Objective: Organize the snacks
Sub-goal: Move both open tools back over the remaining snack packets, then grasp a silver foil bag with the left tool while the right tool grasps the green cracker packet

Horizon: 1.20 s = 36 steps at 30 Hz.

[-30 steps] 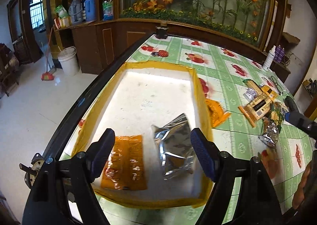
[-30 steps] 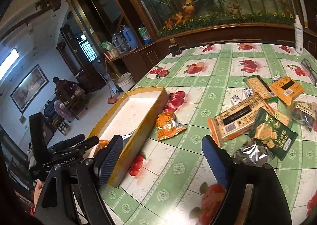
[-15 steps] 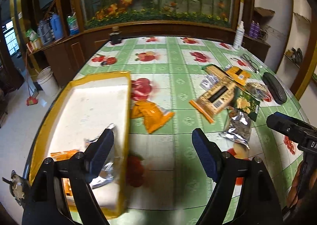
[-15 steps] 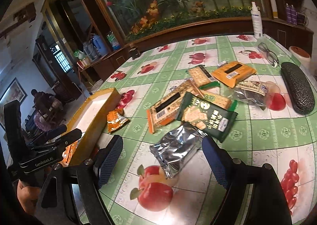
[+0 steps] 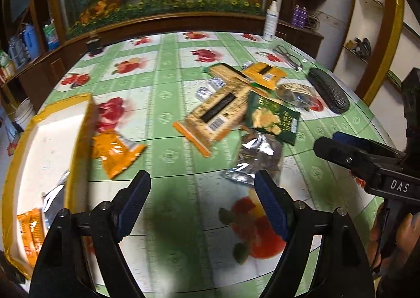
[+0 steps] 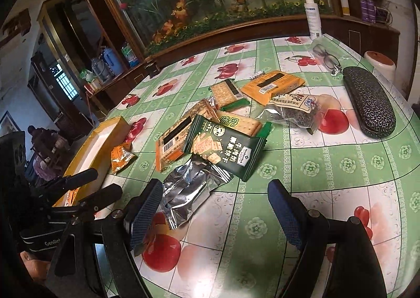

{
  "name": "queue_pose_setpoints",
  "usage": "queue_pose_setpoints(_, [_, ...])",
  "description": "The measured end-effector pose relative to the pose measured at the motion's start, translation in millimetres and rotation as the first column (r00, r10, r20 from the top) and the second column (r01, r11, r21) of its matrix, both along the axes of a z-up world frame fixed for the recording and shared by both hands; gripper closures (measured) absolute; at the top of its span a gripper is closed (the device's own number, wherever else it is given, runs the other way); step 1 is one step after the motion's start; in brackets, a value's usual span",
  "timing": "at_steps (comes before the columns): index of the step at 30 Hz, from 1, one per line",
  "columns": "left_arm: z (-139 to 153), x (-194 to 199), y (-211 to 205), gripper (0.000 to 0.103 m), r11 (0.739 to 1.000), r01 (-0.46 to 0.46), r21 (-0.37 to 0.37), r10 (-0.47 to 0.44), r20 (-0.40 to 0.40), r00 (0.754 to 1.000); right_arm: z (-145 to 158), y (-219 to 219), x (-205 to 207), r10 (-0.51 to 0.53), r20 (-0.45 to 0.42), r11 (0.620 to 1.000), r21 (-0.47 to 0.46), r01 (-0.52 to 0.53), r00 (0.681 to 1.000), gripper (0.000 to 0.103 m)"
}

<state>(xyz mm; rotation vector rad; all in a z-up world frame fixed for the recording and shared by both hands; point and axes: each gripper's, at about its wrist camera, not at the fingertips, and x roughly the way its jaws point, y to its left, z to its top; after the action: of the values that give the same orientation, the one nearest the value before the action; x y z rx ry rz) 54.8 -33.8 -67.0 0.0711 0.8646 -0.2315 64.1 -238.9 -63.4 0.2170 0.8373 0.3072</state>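
A yellow tray (image 5: 78, 137) with a white floor sits at the table's left; an orange pack (image 5: 30, 229) and a silver pack (image 5: 53, 197) lie in it. My left gripper (image 5: 202, 177) hangs open and empty over bare tablecloth to the tray's right. An orange snack pack (image 5: 115, 152) lies beside the tray. My right gripper (image 6: 215, 185) is open over a silver foil pack (image 6: 191, 190), whose near end lies between the fingers, close to the left one. Behind it are a green cracker pack (image 6: 223, 148) and a long orange cracker pack (image 6: 170, 140).
More snacks lie further back: an orange pack (image 6: 273, 84) and a clear bag with dark contents (image 6: 294, 111). A black glasses case (image 6: 367, 103), glasses (image 6: 325, 57) and a spray bottle (image 6: 313, 17) are at the right. A person sits far left (image 6: 42, 145).
My left gripper swung right, from above the tray to the tablecloth beside it. My right gripper moved right and down to the snack pile, over the silver pack. Both stayed open.
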Motion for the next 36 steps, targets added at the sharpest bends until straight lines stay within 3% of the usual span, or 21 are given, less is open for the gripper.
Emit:
queue_pose_setpoints(12, [-15.3,16.6,-52.0,0.022,0.995,0.103,0.015,-0.102,-0.047,0.994,1.5,-30.0,2.3,-0.037,0.013,0.999,-0.007,0.037,0.999,0.019])
queue_pose_setpoints(17, [-19.4,25.2,-63.6,0.022,0.992,0.121,0.026,-0.119,-0.054,0.991,1.3,-35.0,14.2,-0.007,0.029,0.999,-0.036,0.008,1.0,0.019])
queue_pose_setpoints(25, [-30.4,41.7,-64.0,0.022,0.993,0.121,-0.009,-0.121,-0.081,0.989,-3.7,-18.2,46.2,0.147,0.012,0.982,-0.125,-0.145,0.989,0.021])
queue_pose_setpoints(36, [-46.2,58.2,-69.6,0.022,0.99,0.129,0.049,-0.124,-0.097,0.988,-4.3,-19.5,50.4,0.155,0.021,0.982,-0.109,-0.152,0.988,0.02])
